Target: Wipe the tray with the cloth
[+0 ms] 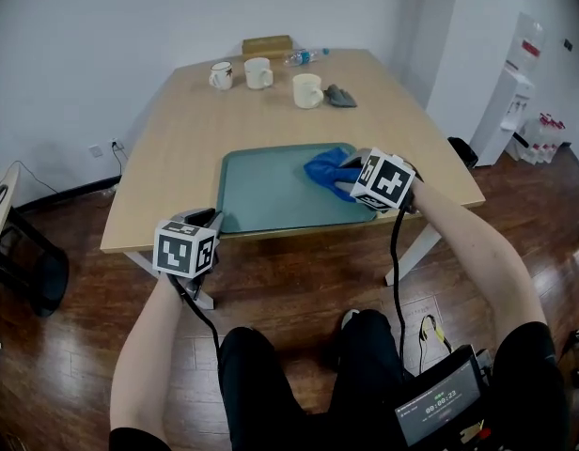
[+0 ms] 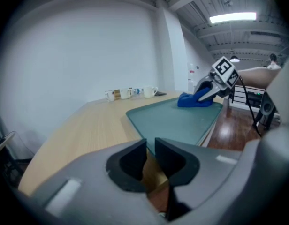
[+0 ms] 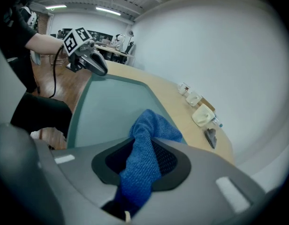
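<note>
A green tray lies near the wooden table's front edge. A blue cloth rests on the tray's right part, and my right gripper is shut on it, pointing down at the tray. In the right gripper view the cloth bunches between the jaws of that gripper, above the tray. My left gripper hovers at the tray's front left corner, jaws together and empty. In the left gripper view its jaws sit just before the tray, with the cloth at the tray's far side.
Three white mugs stand at the table's far end, beside a grey rag, a wooden box and a water bottle. The person's knees are below the front table edge.
</note>
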Tool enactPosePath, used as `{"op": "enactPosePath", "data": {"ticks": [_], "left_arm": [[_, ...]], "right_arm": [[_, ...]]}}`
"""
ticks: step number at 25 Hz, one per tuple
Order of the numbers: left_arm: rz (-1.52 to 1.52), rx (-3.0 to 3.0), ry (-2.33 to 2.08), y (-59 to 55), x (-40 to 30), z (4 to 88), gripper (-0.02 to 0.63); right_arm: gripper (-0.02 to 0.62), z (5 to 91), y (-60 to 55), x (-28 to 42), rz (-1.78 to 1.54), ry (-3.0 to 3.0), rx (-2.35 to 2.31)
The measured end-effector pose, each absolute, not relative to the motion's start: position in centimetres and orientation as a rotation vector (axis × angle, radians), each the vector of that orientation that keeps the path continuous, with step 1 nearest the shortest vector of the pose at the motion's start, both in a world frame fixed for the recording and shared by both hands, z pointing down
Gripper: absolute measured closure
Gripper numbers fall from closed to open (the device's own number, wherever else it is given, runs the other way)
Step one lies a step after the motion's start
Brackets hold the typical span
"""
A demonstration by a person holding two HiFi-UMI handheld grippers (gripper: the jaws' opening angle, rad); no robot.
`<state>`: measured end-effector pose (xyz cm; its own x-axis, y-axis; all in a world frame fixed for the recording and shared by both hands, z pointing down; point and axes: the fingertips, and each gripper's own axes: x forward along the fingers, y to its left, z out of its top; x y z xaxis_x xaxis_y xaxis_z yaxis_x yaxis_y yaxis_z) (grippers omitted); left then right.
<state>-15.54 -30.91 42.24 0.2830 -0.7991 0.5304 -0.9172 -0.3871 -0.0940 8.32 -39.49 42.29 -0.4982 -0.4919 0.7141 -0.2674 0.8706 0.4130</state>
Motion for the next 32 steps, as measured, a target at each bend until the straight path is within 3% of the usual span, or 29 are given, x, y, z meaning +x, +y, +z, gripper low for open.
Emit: {"op": "enactPosePath", "data": {"ticks": [15, 26, 32], "left_arm": [[0.754, 2.307, -1.615, -31.1, -15.5, 42.4, 0.551], [0.651, 2.372, -1.841, -27.8, -18.5, 39.5, 0.532], [0.558, 2.380, -1.822, -24.6, -18.1, 39.7, 0.532]], "right_arm": [[0.499, 39.8, -33.7, 9.7, -0.302, -2.220, 0.666], [0.497, 37.5, -43.0, 25.3, 0.300, -2.211, 1.496], [0.481, 41.7, -43.7, 26.1, 0.475, -2.216, 1.496]]}}
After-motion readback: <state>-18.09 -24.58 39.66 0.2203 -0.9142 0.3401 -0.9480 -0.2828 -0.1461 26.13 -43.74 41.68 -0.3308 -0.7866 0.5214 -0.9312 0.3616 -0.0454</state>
